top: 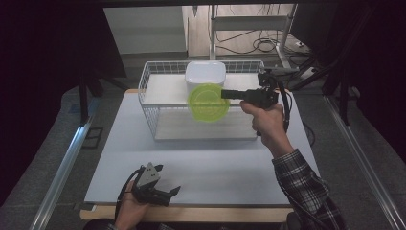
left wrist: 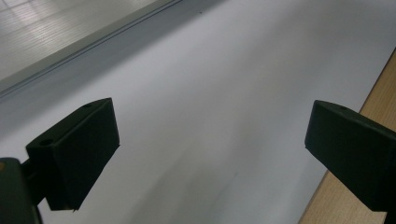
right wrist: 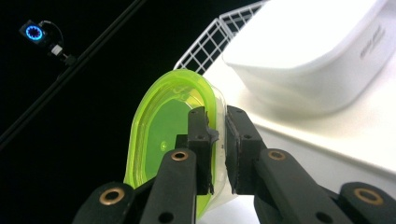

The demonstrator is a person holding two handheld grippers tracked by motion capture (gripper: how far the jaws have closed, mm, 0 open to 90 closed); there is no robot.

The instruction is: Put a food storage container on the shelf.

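Observation:
A round lime-green lid (top: 207, 102) hangs in the air over the white wire basket (top: 158, 115), just in front of a white tub (top: 205, 76) that stands inside it. My right gripper (top: 227, 94) is shut on the lid's rim; in the right gripper view the lid (right wrist: 163, 135) stands on edge with the gripper (right wrist: 216, 140) pinching its clear rim, and the white tub (right wrist: 308, 51) is close behind. My left gripper (top: 165, 181) rests low at the table's near edge, open, with nothing between its jaws (left wrist: 210, 158).
The basket sits at the far middle of the pale grey table top (top: 206, 163). A wooden strip (left wrist: 355, 158) runs along the table's near edge. Dark curtains and metal floor rails (top: 62, 167) flank the table; cables and a rack lie beyond it.

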